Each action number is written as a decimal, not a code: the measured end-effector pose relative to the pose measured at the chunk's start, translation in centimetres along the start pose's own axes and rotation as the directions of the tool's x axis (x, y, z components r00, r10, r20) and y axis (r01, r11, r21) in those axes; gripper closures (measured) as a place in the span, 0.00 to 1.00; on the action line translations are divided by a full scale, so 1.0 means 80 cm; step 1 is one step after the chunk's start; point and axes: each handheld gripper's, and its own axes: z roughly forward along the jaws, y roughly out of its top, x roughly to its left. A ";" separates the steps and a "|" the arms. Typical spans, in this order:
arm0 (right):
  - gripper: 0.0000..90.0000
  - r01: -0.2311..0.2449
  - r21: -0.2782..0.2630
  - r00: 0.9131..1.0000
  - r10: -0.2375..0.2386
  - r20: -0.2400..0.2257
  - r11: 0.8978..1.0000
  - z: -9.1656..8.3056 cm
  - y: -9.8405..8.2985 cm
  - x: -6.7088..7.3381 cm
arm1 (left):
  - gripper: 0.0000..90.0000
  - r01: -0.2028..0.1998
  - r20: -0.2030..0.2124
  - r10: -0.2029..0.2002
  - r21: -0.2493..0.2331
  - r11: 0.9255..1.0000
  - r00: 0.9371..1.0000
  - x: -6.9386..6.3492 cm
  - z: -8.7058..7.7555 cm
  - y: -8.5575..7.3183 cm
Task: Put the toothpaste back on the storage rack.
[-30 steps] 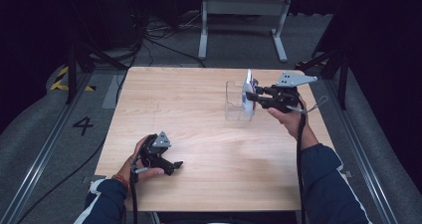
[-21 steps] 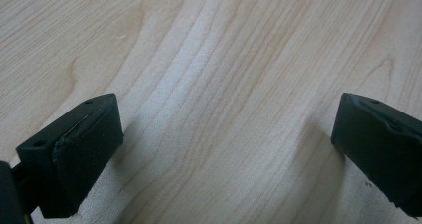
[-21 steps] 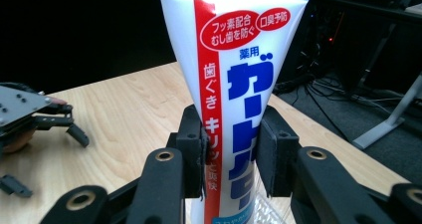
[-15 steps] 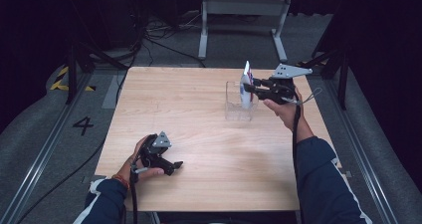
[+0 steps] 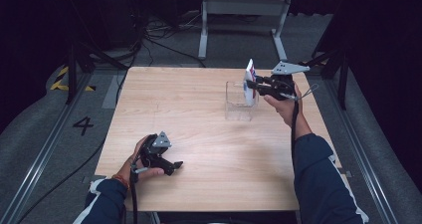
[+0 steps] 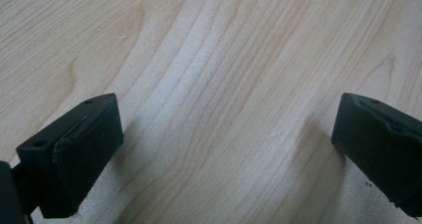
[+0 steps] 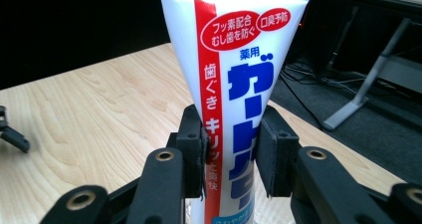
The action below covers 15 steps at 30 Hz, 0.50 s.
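White toothpaste tube with red and blue print point(image 7: 234, 84) is clamped upright in my right tool point(image 5: 256, 87), held over the clear plastic box point(image 5: 239, 104) on the light wooden worktop point(image 5: 199, 134). Left tool point(image 5: 169, 167) rests released on the worktop.

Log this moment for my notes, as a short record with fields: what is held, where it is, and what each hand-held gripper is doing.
held item: toothpaste tube, white with a red stripe and blue lettering
right hand-held gripper: shut on the tube, flat end up
place: above a clear container
left hand-held gripper: open, nothing between its jaws, low over the table near the front edge
surface: light wooden tabletop
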 end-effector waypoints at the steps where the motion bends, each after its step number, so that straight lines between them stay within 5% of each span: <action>1: 0.76 0.000 -0.004 1.000 0.000 0.003 1.000 0.001 -0.001 -0.001 | 0.00 -0.001 0.000 0.001 0.000 1.000 1.000 0.000 0.000 0.000; 15: 0.75 -0.030 0.010 0.999 0.030 0.026 1.000 0.011 -0.018 -0.011 | 0.00 0.000 -0.001 0.000 -0.002 1.000 1.000 0.000 0.000 0.000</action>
